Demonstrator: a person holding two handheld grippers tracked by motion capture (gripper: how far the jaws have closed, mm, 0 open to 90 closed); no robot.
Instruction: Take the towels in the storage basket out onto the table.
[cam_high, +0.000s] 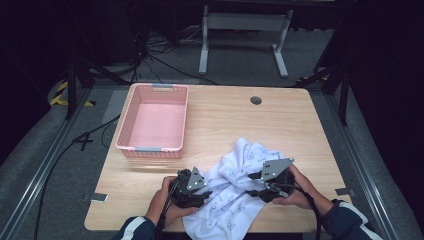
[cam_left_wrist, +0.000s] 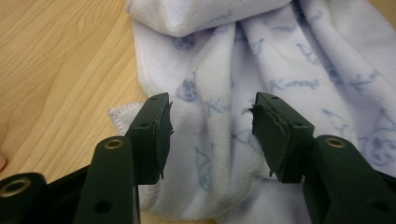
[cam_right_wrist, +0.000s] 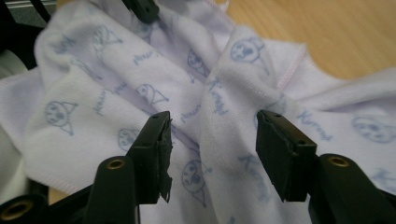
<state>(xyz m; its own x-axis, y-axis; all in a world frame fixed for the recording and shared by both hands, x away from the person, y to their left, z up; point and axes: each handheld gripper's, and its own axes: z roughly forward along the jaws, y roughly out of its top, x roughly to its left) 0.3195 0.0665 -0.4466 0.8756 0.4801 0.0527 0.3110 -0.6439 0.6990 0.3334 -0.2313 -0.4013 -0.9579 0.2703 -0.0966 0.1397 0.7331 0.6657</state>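
A white towel (cam_high: 235, 185) printed with small blue cartoon faces lies crumpled at the table's near edge, one end hanging over it. My left gripper (cam_high: 206, 196) sits at the towel's left side, held by a hand. In the left gripper view its jaws stand apart over a fold of towel (cam_left_wrist: 212, 140), and the pads do not press on it. My right gripper (cam_high: 254, 185) rests at the towel's right side. In the right gripper view the jaws stand apart around a raised ridge of cloth (cam_right_wrist: 219, 116) without squeezing it.
A pink plastic basket (cam_high: 131, 135) stands at the back left of the wooden table (cam_high: 280, 125), nothing in it. A round cable hole (cam_high: 256, 100) lies near the far edge. Beyond the table a white desk frame (cam_high: 245, 22) stands on grey carpet.
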